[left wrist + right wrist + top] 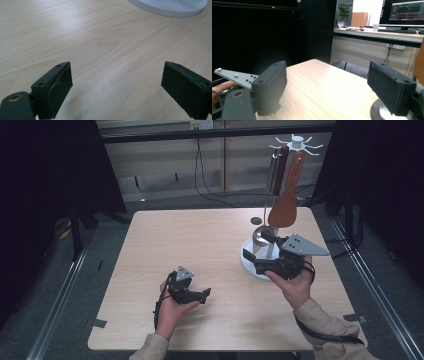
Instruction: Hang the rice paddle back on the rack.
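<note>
Fingers (pixel 62 85) spread above bare table (pixel 100 45)

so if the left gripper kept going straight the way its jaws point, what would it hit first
Most likely the light wooden table: the left gripper, jaws open, is angled down at the bare tabletop. If it skimmed above the wood, the round white base of the utensil stand lies farther along, though depth is hard to judge.

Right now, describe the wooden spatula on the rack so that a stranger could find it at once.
Look to the far right part of the light wooden table, where a white utensil stand rises from a round white base beside the right gripper. The wooden spatula hangs there, blade down. It is the widest, reddish-brown piece, next to a darker handle and a metal utensil.
</note>
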### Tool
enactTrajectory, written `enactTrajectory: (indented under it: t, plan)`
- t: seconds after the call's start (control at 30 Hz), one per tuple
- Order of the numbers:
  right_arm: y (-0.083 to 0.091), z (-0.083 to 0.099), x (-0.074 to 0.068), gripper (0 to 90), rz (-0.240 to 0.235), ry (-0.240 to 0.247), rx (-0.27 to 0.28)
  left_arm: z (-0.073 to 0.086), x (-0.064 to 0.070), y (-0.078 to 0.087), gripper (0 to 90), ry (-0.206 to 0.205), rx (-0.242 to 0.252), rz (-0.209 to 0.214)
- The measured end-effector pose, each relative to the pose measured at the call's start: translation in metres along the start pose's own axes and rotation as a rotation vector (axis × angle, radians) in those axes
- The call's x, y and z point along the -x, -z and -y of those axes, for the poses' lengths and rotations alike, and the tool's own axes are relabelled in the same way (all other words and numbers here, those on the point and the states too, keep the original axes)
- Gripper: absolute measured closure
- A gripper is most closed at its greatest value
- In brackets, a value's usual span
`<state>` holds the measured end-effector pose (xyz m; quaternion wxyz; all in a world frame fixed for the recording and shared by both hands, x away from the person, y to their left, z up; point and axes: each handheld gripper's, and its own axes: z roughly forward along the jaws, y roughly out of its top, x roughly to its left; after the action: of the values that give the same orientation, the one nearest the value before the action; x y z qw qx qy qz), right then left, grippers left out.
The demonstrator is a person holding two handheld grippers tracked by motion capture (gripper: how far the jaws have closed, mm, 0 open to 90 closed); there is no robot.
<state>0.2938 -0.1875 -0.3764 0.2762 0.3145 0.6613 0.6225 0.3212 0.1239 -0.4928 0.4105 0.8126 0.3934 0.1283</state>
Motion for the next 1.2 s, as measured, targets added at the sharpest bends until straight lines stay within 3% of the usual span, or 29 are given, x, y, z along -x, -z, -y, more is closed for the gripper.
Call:
enactTrajectory:
  t: [0.53,0.97,1.2]
  plan:
    - [-0.008,0.018,-0.010,16.3,-0.068,-0.008,-0.030,-0.001,0.001,0.001,9.7,-0.003,-0.001,0.005]
    - [-0.010,0.032,-0.011,16.1,-0.082,0.004,-0.053,-0.002,-0.001,0.003,9.7,-0.023,-0.008,-0.001]
    - [-0.010,0.039,-0.011,15.9,-0.092,0.003,-0.083,-0.002,0.001,0.002,9.7,-0.012,0.002,0.001]
